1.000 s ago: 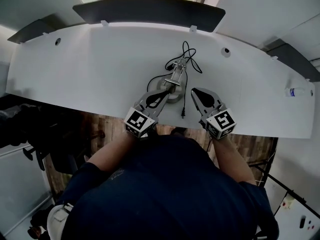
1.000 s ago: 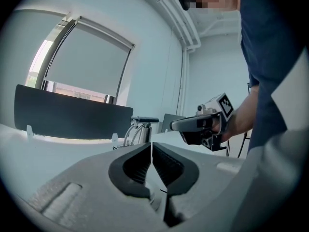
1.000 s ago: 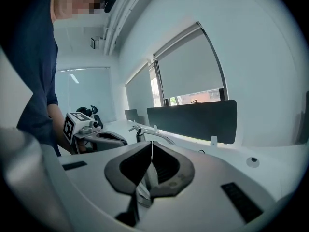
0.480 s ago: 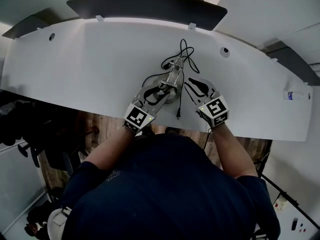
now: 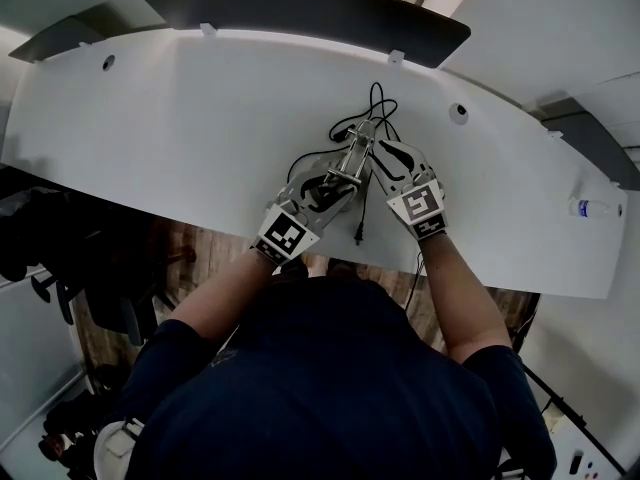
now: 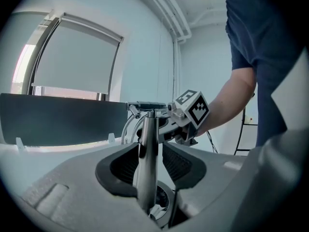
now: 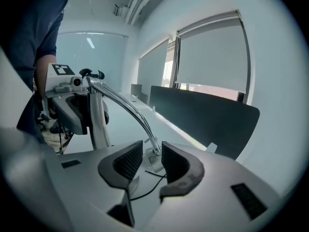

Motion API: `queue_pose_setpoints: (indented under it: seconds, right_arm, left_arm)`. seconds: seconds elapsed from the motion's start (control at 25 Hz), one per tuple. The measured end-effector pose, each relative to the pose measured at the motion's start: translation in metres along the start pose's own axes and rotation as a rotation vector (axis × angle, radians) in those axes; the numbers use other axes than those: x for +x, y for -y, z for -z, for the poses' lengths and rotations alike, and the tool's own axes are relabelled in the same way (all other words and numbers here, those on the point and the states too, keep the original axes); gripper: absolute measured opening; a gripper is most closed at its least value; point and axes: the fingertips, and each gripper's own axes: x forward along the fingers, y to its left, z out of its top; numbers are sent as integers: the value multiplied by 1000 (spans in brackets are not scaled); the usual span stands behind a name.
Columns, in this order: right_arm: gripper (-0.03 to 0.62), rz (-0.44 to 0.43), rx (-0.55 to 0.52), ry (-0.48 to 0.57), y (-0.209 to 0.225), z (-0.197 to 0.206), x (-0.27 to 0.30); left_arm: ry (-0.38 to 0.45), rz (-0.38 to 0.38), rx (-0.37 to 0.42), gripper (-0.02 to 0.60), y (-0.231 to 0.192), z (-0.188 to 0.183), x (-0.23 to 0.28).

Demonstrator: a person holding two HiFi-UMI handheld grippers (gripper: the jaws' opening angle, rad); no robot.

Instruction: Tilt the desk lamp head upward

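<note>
A chrome desk lamp [image 5: 347, 160] stands on a round base [image 5: 338, 194] at mid-desk, with its black cable [image 5: 361, 206] trailing to the near edge. My left gripper [image 5: 325, 181] straddles the upright post [image 6: 146, 153]. Its jaws are opening and a gap shows on each side of the post. My right gripper [image 5: 384, 154] sits at the lamp's far side. The curved arm [image 7: 126, 108] runs down to the small head [image 7: 150, 158], which lies between the opening jaws with no pad pressing on it. Each gripper shows in the other's view: the right one [image 6: 186, 117] and the left one [image 7: 72, 105].
The curved white desk [image 5: 200, 118] has a dark screen panel [image 5: 300, 8] along its back edge and cable holes. A small bottle [image 5: 592, 208] lies at the far right. The person's arms reach in over the near edge.
The right gripper has moved left and forward from beside the lamp to its arm. The left one has slid up around the post. Both pairs of jaws have opened.
</note>
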Motion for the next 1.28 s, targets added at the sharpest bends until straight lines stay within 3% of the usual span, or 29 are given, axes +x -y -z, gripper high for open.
queue_pose_setpoints:
  seconds: [0.52,0.6,1.04,1.28]
  right_arm:
    - [114,-12,-107,-20,7,8,43]
    - [88,-7,-119,-14,8,8,45]
    - [72,-25,-248,-63,15,-4,42]
    - [77,63,-309,-47,35,-26,36]
  left_arm:
    - [5,6,-1,132,-1,-3,8]
    - [5,7,-1,130,-1,-3,9]
    - [21,-10,-21,129,-4,-4,9]
    - [16,-1,-24,127,-4,-2,8]
